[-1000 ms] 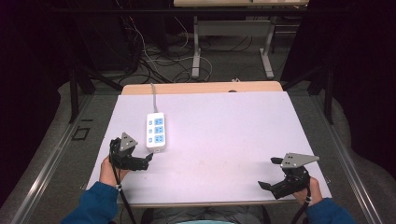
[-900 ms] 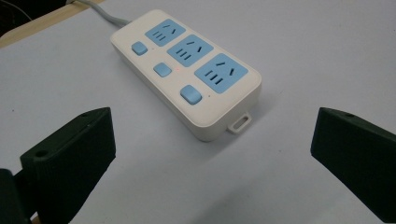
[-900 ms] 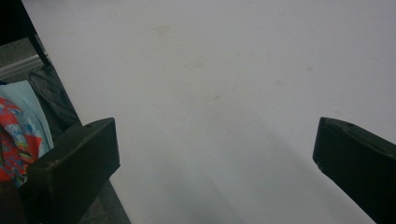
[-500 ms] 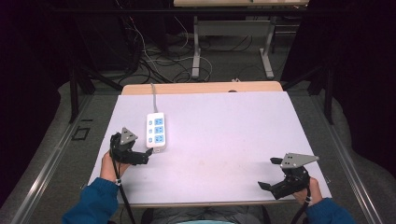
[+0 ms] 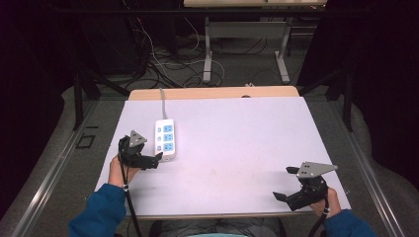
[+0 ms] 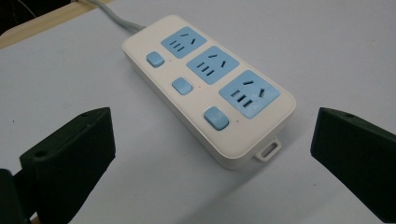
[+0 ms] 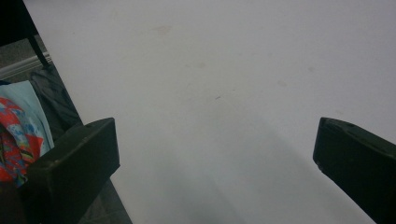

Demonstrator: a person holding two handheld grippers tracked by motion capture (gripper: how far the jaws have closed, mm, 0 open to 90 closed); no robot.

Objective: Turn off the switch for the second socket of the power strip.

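Note:
A white power strip [image 5: 166, 139] with three blue sockets and three blue switches lies on the left half of the white table top [image 5: 237, 138]. Its grey cord [image 5: 162, 102] runs off the far edge. My left gripper [image 5: 157, 159] is open, and its tips are right at the strip's near end. In the left gripper view the strip [image 6: 210, 84] lies just ahead, between the wide-apart jaws of this gripper [image 6: 215, 128]. My right gripper [image 5: 285, 183] is open near the front right corner, with nothing in it. Bare table shows between its jaws in the right gripper view [image 7: 215, 140].
A wooden strip [image 5: 212, 93] edges the table's far side. Beyond it are floor cables and the legs of another table [image 5: 207, 59]. The right gripper view catches the table's near edge and patterned cloth [image 7: 14, 135] below it.
My left gripper has moved forward and a little right, up to the power strip's near end. The right gripper has stayed put.

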